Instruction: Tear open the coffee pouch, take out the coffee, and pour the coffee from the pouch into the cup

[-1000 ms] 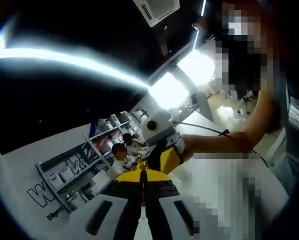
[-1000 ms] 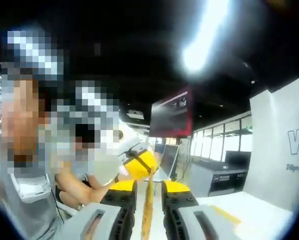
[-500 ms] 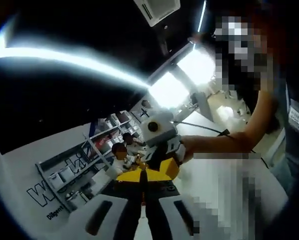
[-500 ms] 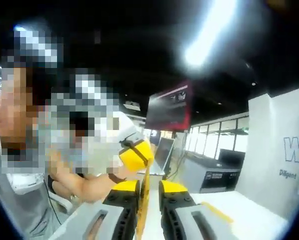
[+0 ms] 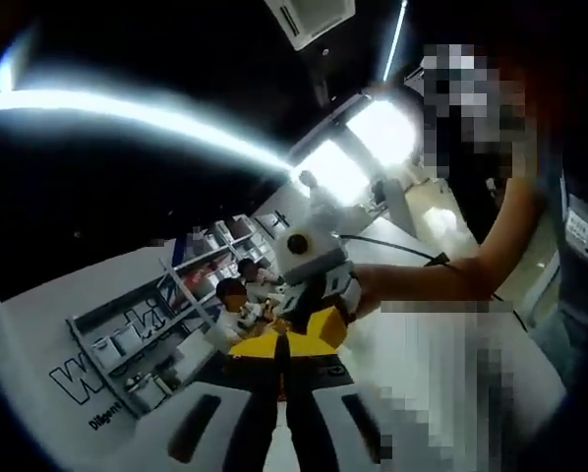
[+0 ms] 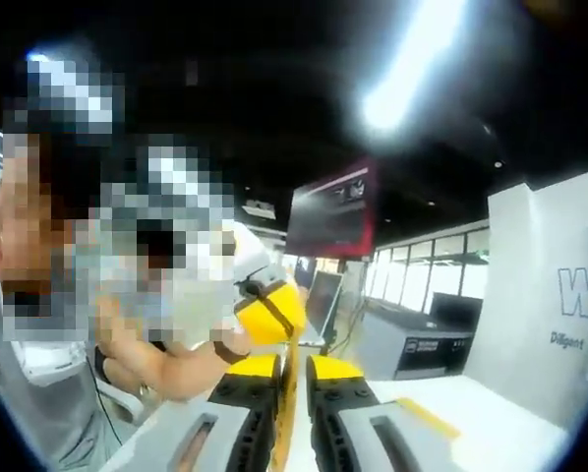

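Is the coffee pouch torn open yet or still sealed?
Cannot tell. The coffee pouch shows edge-on as a thin yellow strip pinched between the right gripper jaws, with the left gripper at its top; no tear visible.

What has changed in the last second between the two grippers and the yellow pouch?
In the right gripper view, the right gripper has narrowed its gap on the coffee pouch. The left gripper stays clamped on the same pouch, opposite it. No tear is visible.
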Motion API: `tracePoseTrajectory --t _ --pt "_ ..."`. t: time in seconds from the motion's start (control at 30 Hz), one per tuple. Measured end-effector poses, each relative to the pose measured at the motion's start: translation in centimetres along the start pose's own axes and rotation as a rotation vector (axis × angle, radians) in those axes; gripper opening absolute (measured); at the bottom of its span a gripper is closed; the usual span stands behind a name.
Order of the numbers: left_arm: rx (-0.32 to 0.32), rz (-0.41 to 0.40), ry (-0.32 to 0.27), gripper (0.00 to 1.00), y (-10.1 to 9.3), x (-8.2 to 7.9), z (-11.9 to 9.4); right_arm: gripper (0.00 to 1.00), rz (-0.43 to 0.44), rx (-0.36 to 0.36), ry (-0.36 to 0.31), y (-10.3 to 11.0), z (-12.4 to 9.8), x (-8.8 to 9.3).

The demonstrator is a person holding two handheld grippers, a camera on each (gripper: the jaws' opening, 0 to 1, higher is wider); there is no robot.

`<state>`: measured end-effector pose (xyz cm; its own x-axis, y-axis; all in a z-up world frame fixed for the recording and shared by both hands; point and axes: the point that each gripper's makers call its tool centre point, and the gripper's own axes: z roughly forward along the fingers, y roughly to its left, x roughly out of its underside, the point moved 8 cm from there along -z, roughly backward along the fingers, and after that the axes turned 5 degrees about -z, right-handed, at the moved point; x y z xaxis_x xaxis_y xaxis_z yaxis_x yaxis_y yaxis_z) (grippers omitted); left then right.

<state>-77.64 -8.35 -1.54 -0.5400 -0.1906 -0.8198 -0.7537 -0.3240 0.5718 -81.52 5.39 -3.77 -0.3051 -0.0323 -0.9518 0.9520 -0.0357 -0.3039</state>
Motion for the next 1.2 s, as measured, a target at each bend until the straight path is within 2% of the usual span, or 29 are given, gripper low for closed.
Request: tracePoseTrajectory --t 0.3,0.77,1.03,1.2 --pt "0.005 -0.005 0.006 0.02 0.1 0.3 0.2 0.07 -0.002 0.002 0.009 -0.3 -0.4 -0.1" --pt "0.014 -0.006 0.02 0.02 0.1 0.6 0.3 0.07 -0.006 0.004 0.043 0.2 -0.4 0.2" --pt "0.047 -0.035 0.027 0.02 0.1 1.0 0.2 0.07 -0.01 -0.007 0.072 0.1 -0.2 0.5" --pt "0.098 -0.052 0.057 0.02 -0.1 1.6 0.3 0.09 -0.024 -0.031 0.096 0.6 -0.2 0.6"
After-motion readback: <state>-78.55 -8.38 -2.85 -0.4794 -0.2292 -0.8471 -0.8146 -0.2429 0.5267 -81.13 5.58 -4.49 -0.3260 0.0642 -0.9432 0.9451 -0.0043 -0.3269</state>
